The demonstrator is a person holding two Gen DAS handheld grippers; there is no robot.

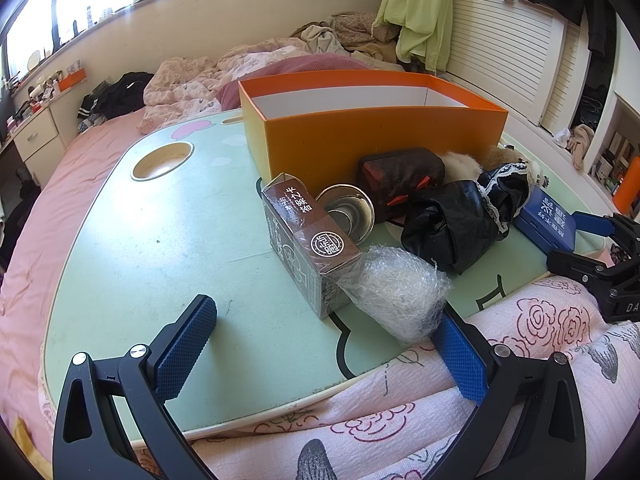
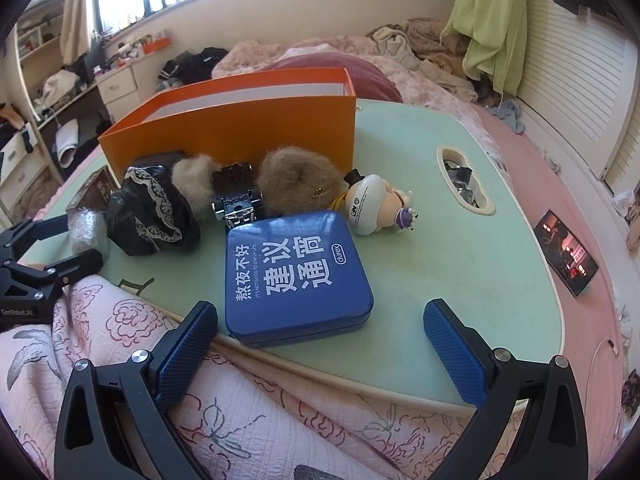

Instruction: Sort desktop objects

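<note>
An open orange box (image 1: pixel 376 132) (image 2: pixel 240 128) stands at the back of the green lap table (image 1: pixel 160 240) (image 2: pixel 460 260). In front of it lie a brown carton (image 1: pixel 308 240), a bubble-wrap roll (image 1: pixel 396 292) (image 2: pixel 86 232), a metal cup (image 1: pixel 348 210), a dark red case (image 1: pixel 400 176), a black lace bundle (image 1: pixel 460 220) (image 2: pixel 154 216), two fur balls (image 2: pixel 296 184), a metal toy car (image 2: pixel 236 196), a blue tin (image 2: pixel 296 272) (image 1: pixel 546 220) and a white figurine (image 2: pixel 376 204). My left gripper (image 1: pixel 324 348) is open near the carton and bubble wrap. My right gripper (image 2: pixel 320 344) is open just before the tin.
The table rests on a bed with pink sheets; a flowered quilt (image 1: pixel 400 420) (image 2: pixel 160 360) covers its near edge. A phone (image 2: pixel 568 260) lies on the bed at right. The table has a round cup hole (image 1: pixel 162 160) and a slot (image 2: pixel 464 184). The table's left half (image 1: pixel 140 264) is bare.
</note>
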